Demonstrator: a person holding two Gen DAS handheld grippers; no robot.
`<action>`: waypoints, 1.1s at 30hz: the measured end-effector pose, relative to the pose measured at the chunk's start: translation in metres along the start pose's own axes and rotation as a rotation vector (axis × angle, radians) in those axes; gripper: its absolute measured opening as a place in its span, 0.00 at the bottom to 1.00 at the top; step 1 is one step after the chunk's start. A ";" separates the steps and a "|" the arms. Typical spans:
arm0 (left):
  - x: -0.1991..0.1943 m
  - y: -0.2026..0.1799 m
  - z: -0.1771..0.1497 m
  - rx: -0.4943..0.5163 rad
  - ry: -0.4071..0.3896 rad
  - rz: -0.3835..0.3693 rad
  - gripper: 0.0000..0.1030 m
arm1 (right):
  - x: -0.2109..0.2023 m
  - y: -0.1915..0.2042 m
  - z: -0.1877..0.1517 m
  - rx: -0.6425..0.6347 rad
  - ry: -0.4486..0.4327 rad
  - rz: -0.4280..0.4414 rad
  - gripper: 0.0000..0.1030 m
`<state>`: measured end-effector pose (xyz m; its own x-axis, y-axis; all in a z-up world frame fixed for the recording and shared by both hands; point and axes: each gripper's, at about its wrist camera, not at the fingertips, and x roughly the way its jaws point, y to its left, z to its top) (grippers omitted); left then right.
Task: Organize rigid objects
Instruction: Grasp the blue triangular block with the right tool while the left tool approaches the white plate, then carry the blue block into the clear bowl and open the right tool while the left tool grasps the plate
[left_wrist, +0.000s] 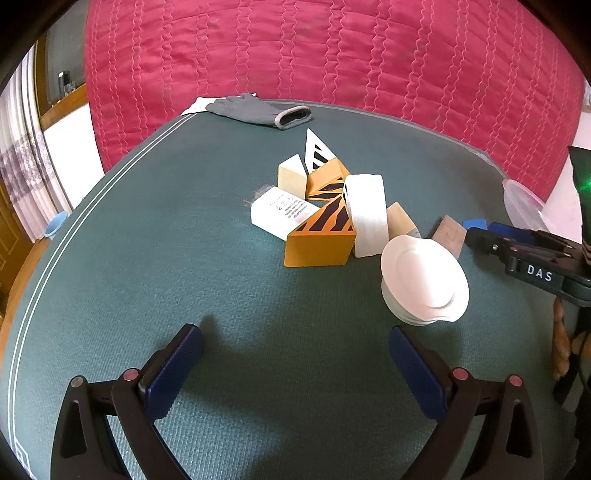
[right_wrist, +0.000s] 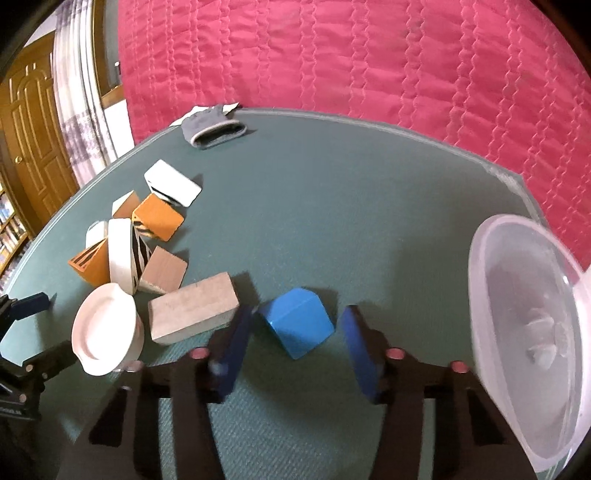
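A pile of blocks lies on the green table: orange tiger-striped wedges (left_wrist: 319, 236) (right_wrist: 159, 221), white blocks (left_wrist: 365, 214) (right_wrist: 120, 251), plain wooden blocks (left_wrist: 400, 219) (right_wrist: 164, 275) and a white box (left_wrist: 279, 212). A grey block (right_wrist: 194, 312) and a blue block (right_wrist: 299, 321) lie apart. My right gripper (right_wrist: 297, 325) is open with its pads on either side of the blue block, not closed on it; it also shows in the left wrist view (left_wrist: 480, 230). My left gripper (left_wrist: 295, 339) is open and empty above bare table, before the pile.
A stack of white saucers (left_wrist: 424, 282) (right_wrist: 105, 330) sits by the pile. A clear plastic tub (right_wrist: 532, 332) (left_wrist: 522, 203) stands at the right. A grey glove (left_wrist: 258, 109) (right_wrist: 212, 127) lies at the far table edge. A red quilt (left_wrist: 332, 55) hangs behind.
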<state>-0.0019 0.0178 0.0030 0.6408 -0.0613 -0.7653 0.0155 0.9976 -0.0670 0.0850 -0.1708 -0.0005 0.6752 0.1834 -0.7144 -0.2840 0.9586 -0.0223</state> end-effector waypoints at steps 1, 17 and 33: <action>0.000 0.000 0.000 0.002 0.001 0.002 1.00 | -0.001 0.000 0.000 0.001 -0.005 0.006 0.42; -0.014 -0.017 0.006 0.024 -0.021 -0.019 1.00 | -0.049 -0.008 -0.024 0.102 -0.128 0.031 0.40; 0.006 -0.072 0.028 0.133 0.004 -0.059 1.00 | -0.081 -0.042 -0.028 0.249 -0.260 -0.004 0.40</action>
<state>0.0220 -0.0536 0.0210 0.6328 -0.1197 -0.7650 0.1544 0.9876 -0.0269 0.0235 -0.2319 0.0386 0.8359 0.1983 -0.5117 -0.1282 0.9772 0.1694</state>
